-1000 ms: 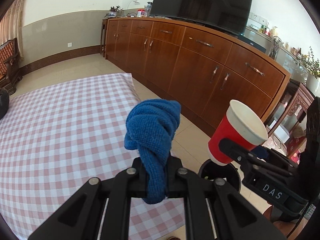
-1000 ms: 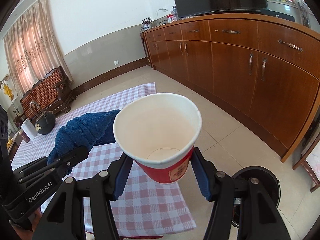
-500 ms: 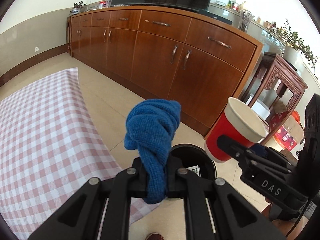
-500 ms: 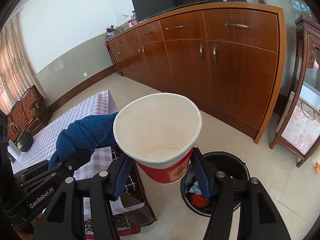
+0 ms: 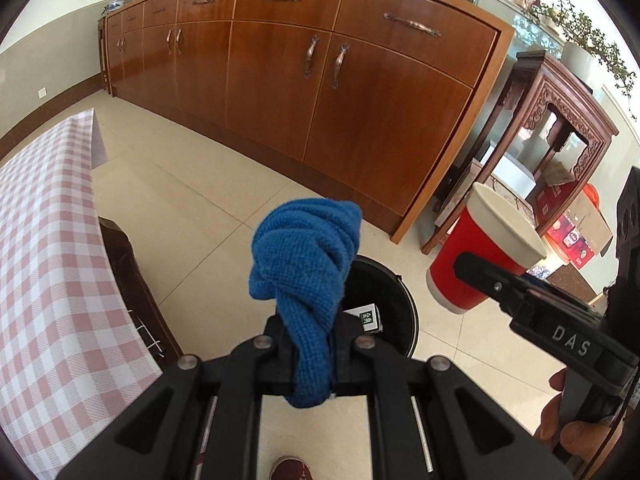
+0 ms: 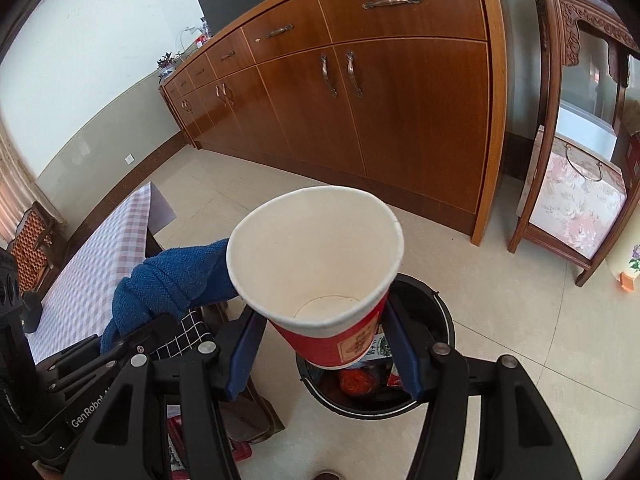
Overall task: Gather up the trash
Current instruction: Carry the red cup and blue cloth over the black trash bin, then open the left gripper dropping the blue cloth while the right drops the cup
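A long wooden cabinet [image 5: 328, 80] fills the upper half of both views, running from upper left to right of centre; a carved side table [image 5: 552, 128] stands just beside its right end. Bare tiled floor [image 5: 208, 208] lies open between the cabinet and the checked table [image 5: 48, 240] at the left edge. The black bin [image 6: 436, 360] sits on the floor at lower centre, with open floor to its right; its near rim is hidden by the tools, and the trash inside is partly covered and hard to identify.

The left gripper [image 5: 310, 344] pinches a blue cloth [image 5: 308, 264], which stands up in front of the bin. The right gripper [image 6: 326, 356] clasps a red paper cup [image 6: 320, 264], empty and tilted toward the camera, directly above the bin's opening. A shoe tip [image 5: 290, 470] is cut off at the bottom edge.
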### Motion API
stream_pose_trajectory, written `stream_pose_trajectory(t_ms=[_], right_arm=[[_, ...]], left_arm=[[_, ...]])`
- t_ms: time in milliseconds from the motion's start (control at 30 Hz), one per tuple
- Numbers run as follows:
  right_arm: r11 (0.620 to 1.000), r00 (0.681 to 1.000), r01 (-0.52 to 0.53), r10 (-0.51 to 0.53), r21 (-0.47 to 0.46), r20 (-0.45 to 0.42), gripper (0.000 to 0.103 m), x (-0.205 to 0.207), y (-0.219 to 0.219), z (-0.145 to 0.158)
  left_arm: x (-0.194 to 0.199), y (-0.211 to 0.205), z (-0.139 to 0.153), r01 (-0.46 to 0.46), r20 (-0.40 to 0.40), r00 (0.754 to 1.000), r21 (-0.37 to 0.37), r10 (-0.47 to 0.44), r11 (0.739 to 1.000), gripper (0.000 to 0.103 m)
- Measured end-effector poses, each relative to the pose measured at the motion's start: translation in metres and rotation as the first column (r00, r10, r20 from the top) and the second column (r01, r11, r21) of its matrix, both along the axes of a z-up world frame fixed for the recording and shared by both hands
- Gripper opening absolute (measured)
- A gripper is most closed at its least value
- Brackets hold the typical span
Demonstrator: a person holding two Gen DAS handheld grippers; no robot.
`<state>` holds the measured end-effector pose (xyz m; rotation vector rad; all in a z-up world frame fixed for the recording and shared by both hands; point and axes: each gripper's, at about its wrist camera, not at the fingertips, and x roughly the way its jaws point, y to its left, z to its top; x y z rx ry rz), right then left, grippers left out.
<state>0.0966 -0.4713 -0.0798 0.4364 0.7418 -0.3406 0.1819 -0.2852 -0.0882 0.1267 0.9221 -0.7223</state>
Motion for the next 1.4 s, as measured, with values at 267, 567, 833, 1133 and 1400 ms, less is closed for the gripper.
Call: stream_pose_trajectory(t_ms=[267,567,833,1133,1400], right_arm=[[0.998,0.996,0.021,-0.016,0.057,-0.083,0.061,0.015,-0.047,-0.038],[0.993,0.974,0.026,0.001,0.117,-0.227,0.061,0.034,-0.078,-0.113],[0.986,0.952,0.014,0.037,0.165,-0.305,0.061,0.049,-0.092,-0.160],[0.987,0.946,0.037,0.015,0.155,-0.325,0.069,0.048,-0.092,-0.169],[0.991,0.955,0.058,-0.020,0.120,-0.295,0.069,0.032,-0.095,-0.138]], left_arm=[[0.003,-0.033,-0.041,0.020,-0.063,0.998,0.072,-0.015,0.997,0.011],[0.009,-0.065,-0.090,0.049,-0.155,0.988,0.166,-0.023,0.985,0.011],[0.013,-0.079,-0.106,0.077,-0.200,0.979,0.201,-0.036,0.977,0.016],[0.013,-0.082,-0.096,0.073,-0.148,0.988,0.194,-0.044,0.978,0.044],[0.005,-0.066,-0.056,0.056,-0.069,0.997,0.150,-0.046,0.987,0.045]])
